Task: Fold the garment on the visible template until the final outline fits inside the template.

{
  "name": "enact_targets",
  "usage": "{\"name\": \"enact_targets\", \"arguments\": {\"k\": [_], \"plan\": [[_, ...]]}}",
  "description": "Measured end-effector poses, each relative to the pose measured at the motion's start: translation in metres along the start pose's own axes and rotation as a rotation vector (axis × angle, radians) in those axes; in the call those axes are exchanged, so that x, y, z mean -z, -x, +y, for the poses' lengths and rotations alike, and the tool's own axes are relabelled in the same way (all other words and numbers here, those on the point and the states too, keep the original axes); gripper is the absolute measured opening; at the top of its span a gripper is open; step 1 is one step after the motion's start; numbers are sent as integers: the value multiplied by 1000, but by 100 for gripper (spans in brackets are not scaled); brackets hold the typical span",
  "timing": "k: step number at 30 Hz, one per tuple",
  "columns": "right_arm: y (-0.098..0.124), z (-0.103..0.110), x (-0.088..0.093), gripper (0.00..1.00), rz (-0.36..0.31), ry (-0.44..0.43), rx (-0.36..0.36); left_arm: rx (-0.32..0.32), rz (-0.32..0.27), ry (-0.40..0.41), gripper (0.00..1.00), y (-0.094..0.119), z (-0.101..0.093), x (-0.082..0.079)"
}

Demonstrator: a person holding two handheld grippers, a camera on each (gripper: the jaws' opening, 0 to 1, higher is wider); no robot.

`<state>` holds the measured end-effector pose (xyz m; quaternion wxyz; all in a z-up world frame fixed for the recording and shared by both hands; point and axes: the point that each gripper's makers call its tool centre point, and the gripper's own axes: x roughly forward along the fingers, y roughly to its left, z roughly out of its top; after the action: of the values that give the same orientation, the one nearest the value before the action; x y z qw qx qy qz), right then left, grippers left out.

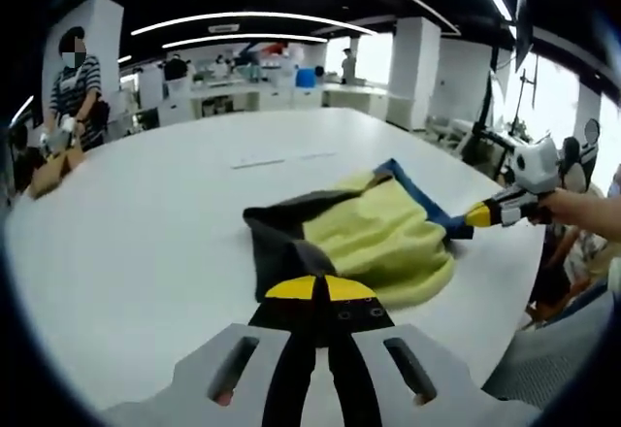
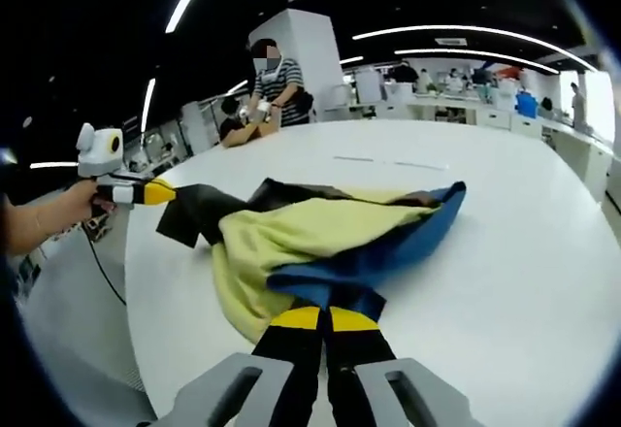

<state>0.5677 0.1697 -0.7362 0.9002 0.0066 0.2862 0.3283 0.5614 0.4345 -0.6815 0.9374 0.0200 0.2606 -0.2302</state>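
A garment (image 1: 378, 238) of pale yellow, black and blue cloth lies bunched on the white table (image 1: 146, 223). My left gripper (image 1: 320, 281) is shut on its black corner, yellow tips together. My right gripper (image 1: 473, 216) comes in from the right, pinching the blue edge. In the right gripper view the garment (image 2: 291, 233) spreads ahead, and my right gripper (image 2: 322, 312) is shut on the blue fold. My left gripper (image 2: 165, 192) holds the black corner at the left, with a hand behind it. Faint thin lines (image 1: 260, 163) mark the table beyond the cloth.
A person in a striped shirt (image 2: 277, 82) stands at the far side of the table (image 2: 505, 252) next to a seated person (image 2: 238, 126). The table's rim (image 2: 131, 281) curves close by the left gripper. Desks and pillars (image 1: 412, 68) fill the room behind.
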Motion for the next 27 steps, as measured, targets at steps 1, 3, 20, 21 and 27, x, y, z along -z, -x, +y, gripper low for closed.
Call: {"name": "enact_targets", "arguments": {"k": [1,3,20,21,27], "plan": [[4,-6,-3,0,-4,-3,14,-7,-2,5,0,2,3,-2],[12,-17,-7,0,-6,-14,45,-28,-5,-7,0,5,9,-4],[84,-93,-32,0,-38,-137,239,-220,9,-41,0,32,71,-14],[87,-96,-32,0,-37,-137,247,-226,11,-40,0,34,77,-13],[100,-123,-25,0,5,-124,305,-289,40,-87,0,40,110,-10]]}}
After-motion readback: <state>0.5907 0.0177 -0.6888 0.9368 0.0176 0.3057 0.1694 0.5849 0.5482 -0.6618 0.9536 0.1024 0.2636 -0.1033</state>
